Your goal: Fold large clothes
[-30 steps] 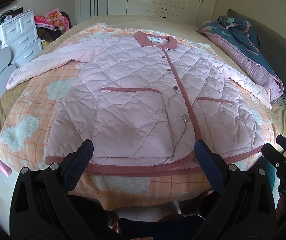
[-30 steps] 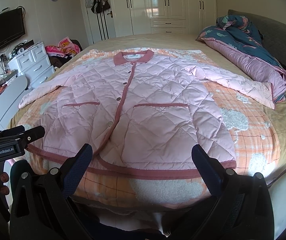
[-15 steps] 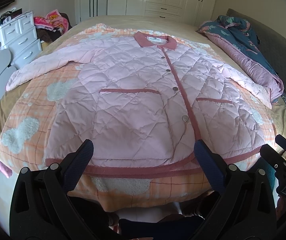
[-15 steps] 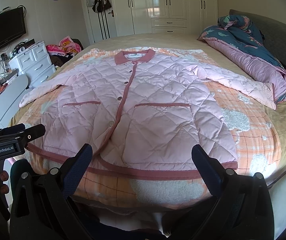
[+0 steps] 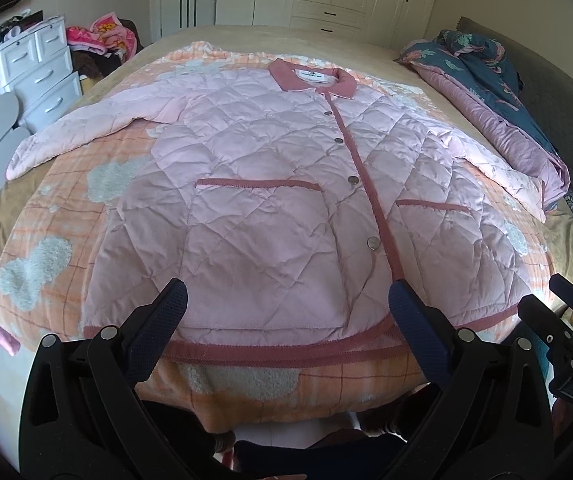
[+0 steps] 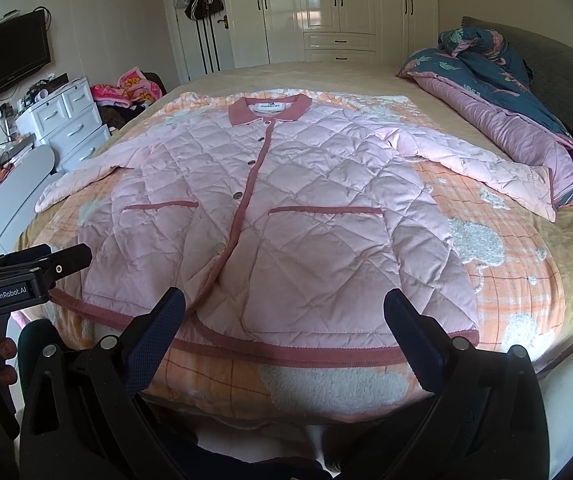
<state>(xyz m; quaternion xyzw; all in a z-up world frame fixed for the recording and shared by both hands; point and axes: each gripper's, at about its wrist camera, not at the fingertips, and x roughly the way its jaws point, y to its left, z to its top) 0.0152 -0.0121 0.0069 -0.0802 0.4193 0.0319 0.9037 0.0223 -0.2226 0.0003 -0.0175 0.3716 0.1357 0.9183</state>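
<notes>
A pink quilted jacket [image 5: 270, 208] lies flat and buttoned on the bed [image 5: 246, 36], collar at 12 o'clock, hem at 6 o'clock, sleeves spread toward 9 and 3. The left hand-held gripper [image 5: 286, 304] and the right hand-held gripper [image 6: 284, 304] hover above the hem, jaws wide apart, gripping nothing

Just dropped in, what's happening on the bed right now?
A person holds both tools open near the foot of the bed. The left tool and right tool hover by the hem of the pink quilted jacket, touching nothing. It lies buttoned, flat, face up, sleeves spread on the orange blanket. No fold made yet.
</notes>
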